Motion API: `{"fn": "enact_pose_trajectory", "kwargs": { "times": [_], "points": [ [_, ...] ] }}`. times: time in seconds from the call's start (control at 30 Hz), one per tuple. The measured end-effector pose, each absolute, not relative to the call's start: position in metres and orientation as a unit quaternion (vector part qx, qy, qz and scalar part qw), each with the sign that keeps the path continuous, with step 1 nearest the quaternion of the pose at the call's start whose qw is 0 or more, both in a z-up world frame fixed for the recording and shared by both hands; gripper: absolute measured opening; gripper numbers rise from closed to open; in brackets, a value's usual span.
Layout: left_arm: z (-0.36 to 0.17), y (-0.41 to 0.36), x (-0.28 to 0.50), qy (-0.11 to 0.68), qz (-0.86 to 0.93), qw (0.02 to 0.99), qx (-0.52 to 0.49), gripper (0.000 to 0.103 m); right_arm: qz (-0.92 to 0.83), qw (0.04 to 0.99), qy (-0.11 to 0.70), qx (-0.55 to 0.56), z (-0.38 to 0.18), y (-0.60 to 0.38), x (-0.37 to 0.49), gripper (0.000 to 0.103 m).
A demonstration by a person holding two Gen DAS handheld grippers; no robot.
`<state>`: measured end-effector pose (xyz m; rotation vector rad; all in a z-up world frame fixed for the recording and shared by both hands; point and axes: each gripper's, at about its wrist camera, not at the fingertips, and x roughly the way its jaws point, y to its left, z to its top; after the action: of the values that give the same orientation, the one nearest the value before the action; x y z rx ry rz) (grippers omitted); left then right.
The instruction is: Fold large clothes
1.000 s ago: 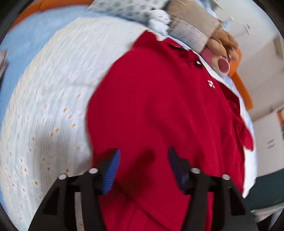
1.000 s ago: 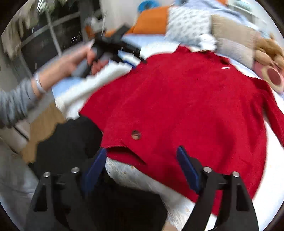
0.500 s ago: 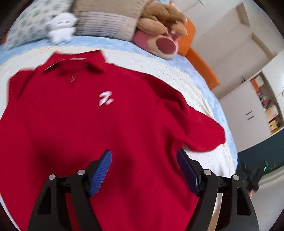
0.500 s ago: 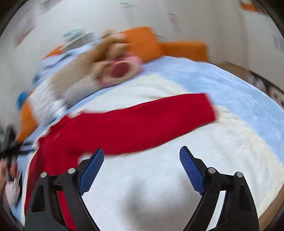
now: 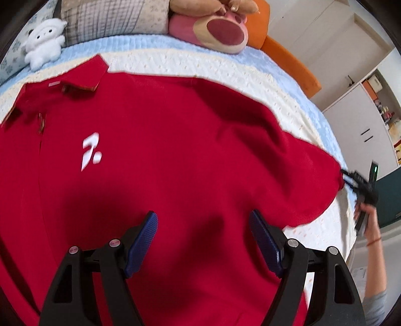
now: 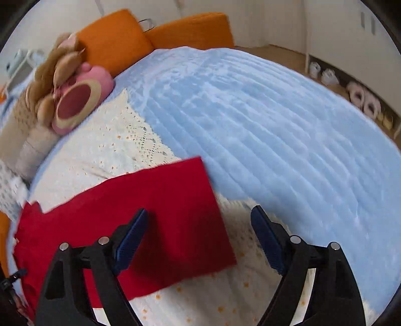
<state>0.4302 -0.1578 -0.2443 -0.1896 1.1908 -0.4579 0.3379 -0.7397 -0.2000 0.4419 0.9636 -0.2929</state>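
A red polo shirt [image 5: 175, 140] with a white chest logo [image 5: 90, 151] lies spread face up on a white eyelet cover [image 5: 225, 72] on the bed. My left gripper [image 5: 204, 240] is open and empty, hovering over the shirt's lower body. In the right wrist view the shirt's sleeve [image 6: 160, 213] stretches out flat, its cuff end toward the blue quilt. My right gripper [image 6: 199, 238] is open and empty just above the sleeve's end. The right gripper also shows in the left wrist view [image 5: 361, 185] at the sleeve's tip.
A pink and brown plush toy [image 5: 215, 27], a small white plush [image 5: 42, 42] and pillows [image 5: 110, 17] lie at the bed's head. Orange cushions [image 6: 150, 37] stand behind. A blue quilt [image 6: 275, 125] covers the right of the bed. Slippers [image 6: 361, 97] lie on the floor.
Both grippers swung toward the shirt's right side. The left moved from the hem to over the body; the right moved from the hem to the outstretched sleeve's end. Both stayed open.
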Motion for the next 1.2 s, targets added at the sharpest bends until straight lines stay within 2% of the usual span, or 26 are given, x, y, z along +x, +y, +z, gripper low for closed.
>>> {"fn": "enact_pose_trajectory", "kwargs": {
  "times": [0.03,0.13,0.17,0.23,0.47,0.8,1.0,1.2],
  "points": [
    [-0.247,-0.154,0.428,0.553,-0.214,0.801,-0.087,0.078,-0.132,0.853,0.462,0.202,-0.199,-0.738,0.345,0.06],
    [-0.248,-0.142,0.426,0.545,-0.217,0.805,-0.091,0.078,-0.103,0.851,0.476,0.197,-0.193,-0.728,0.352,0.026],
    [-0.248,-0.138,0.425,0.544,-0.215,0.806,-0.094,0.078,-0.086,0.853,0.475,0.196,-0.189,-0.725,0.351,0.018],
    [-0.245,-0.13,0.425,0.543,-0.209,0.807,-0.104,0.078,-0.06,0.862,0.465,0.194,-0.177,-0.716,0.346,0.011],
    [-0.226,-0.115,0.426,0.526,-0.21,0.812,-0.141,0.078,0.056,0.903,0.39,0.171,-0.095,-0.647,0.298,0.008],
    [-0.216,-0.107,0.423,0.512,-0.211,0.789,-0.266,0.078,0.28,0.902,0.319,0.078,0.015,-0.463,0.192,0.008],
    [-0.223,-0.097,0.425,0.509,-0.206,0.773,-0.318,0.078,0.394,0.875,0.281,0.033,0.039,-0.373,0.121,0.008],
    [-0.238,-0.086,0.433,0.503,-0.214,0.763,-0.344,0.078,0.471,0.824,0.315,0.005,0.009,-0.302,0.093,0.008]
  ]
}}
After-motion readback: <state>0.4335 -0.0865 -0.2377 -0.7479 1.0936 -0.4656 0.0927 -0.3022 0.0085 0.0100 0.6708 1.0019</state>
